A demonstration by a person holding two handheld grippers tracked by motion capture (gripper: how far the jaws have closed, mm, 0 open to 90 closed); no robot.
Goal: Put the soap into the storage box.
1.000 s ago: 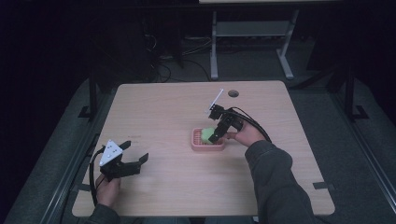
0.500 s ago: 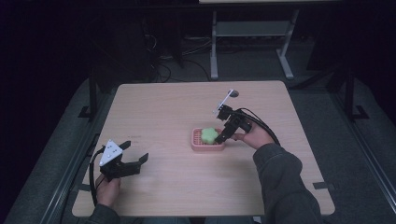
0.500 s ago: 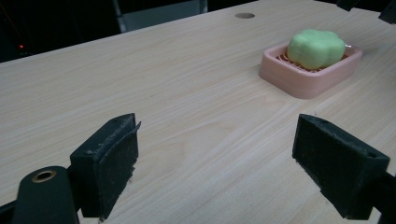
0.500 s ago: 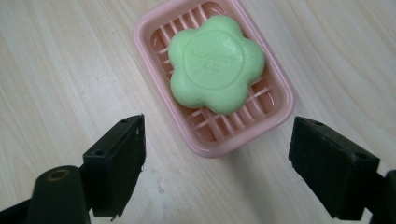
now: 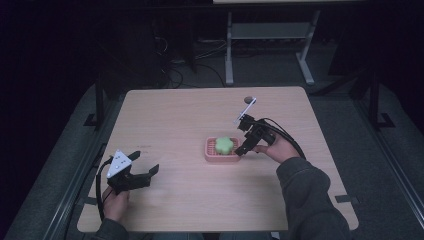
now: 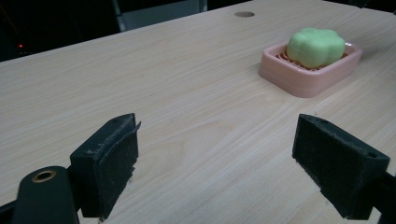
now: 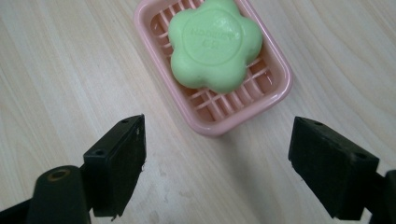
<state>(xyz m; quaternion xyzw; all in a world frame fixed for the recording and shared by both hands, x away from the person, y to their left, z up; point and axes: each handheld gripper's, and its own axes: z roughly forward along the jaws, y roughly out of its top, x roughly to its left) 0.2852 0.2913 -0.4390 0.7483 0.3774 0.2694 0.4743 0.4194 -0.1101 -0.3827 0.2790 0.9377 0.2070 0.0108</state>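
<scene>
Soap (image 5: 224,145), a green flower-shaped bar, lies in a pink slatted dish (image 5: 210,152) near the middle of the counter (image 5: 170,115), a little toward its 3 o'clock side. The right gripper (image 5: 244,148) hangs just beside the dish at its 3 o'clock edge, apart from it and holding nothing, with both jaws spread wide. In the right gripper view the soap (image 7: 214,45) sits toward 12 o'clock from the gripper (image 7: 217,165), and the near rim of the dish (image 7: 275,60) falls between the two open jaws. The dish's long axis runs roughly 11 to 5 o'clock in that view, so its short side faces the gripper. The bar rests toward the far end of the dish, leaving bare slats nearest the jaws.

The left gripper (image 5: 141,170) rests well apart, at about 8 o'clock from the dish, likewise wide open and empty. From the left gripper view the dish (image 6: 303,79) and soap (image 6: 315,45) lie far off toward 1 o'clock.

The right hand is plainly the nearer one. Any pick of the soap would likely call for a short reach forward and down, jaws straddling the bar.
</scene>
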